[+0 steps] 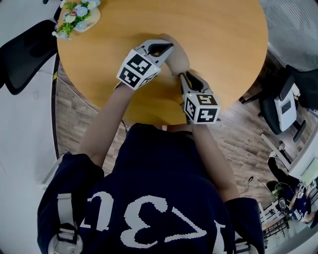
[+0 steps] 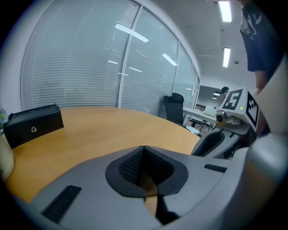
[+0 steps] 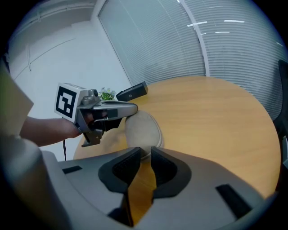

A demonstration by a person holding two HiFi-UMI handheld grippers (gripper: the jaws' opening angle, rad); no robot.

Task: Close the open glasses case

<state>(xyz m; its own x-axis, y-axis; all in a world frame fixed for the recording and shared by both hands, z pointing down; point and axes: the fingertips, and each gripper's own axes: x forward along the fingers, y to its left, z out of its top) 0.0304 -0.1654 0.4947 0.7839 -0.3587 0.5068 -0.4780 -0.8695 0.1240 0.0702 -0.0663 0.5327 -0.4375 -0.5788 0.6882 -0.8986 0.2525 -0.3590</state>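
Surface: your round light-wood table (image 1: pixel 223 44) fills the upper half of the head view; window blinds (image 2: pixel 76 58) close off the background.
Case: the beige oval fabric glasses case (image 1: pixel 178 58) lies flat at the table's centre, and its lid looks down in your right gripper view (image 3: pixel 144 128).
Left gripper: your left gripper (image 1: pixel 166 46) has its tips together on nothing (image 2: pixel 144 150), at the case's upper-left edge.
Right gripper: your right gripper (image 1: pixel 183 75) stands narrowly apart (image 3: pixel 143 155), bare wood between its pads and the case just beyond the tips.
Extras: a black rectangular box (image 3: pixel 132 92) sits behind the case, and a small pot of flowers (image 1: pixel 77 15) is at the upper left.
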